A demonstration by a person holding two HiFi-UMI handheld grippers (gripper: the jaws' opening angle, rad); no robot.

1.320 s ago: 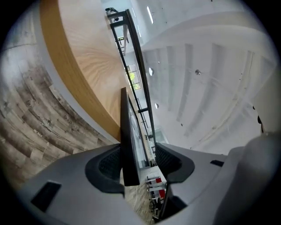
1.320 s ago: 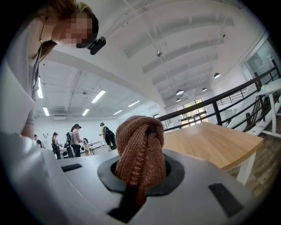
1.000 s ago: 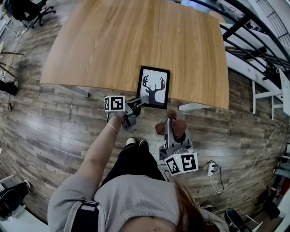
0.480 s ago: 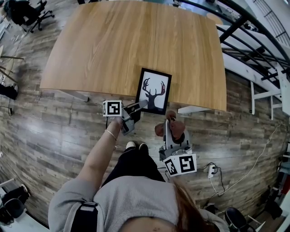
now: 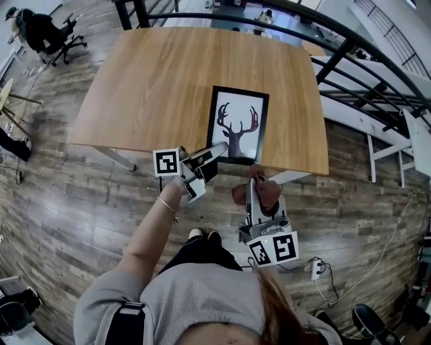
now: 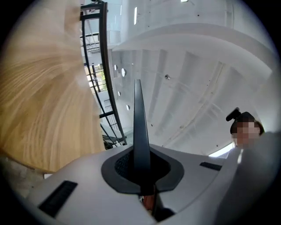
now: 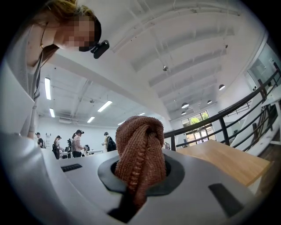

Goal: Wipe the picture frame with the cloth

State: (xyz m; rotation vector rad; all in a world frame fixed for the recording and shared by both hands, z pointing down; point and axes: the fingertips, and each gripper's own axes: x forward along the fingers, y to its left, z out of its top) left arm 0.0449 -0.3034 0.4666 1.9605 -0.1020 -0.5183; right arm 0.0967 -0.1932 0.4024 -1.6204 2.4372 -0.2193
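A wide wooden table [image 5: 155, 81] is seen on a plank floor [image 5: 60, 195] in a large hall, with a black railing [image 5: 269, 20] beyond its far and right sides. The picture frame [image 5: 237, 124], with a deer silhouette on white, is held over the near right part of the table. It is gripped at its lower left corner by the left gripper [image 5: 219, 149], whose jaws are clenched on the thin dark edge seen end-on in the left gripper view. It seems to be tipped up off the wood, though this cannot be told for certain. The brown cloth [image 5: 268, 194] is bunched and clamped in the right gripper [image 5: 254, 180], just below the frame's bottom edge and apart from it. For a good wipe, the frame should be kept steady by its corner, and the cloth should be brought flat against the glass and drawn across in overlapping strokes. Light pressure is advised, since a single corner grip could let the frame twist. The table's near edge lies just under the frame, so a slip there could drop it to the floor. Much bare table is left to the left and beyond.
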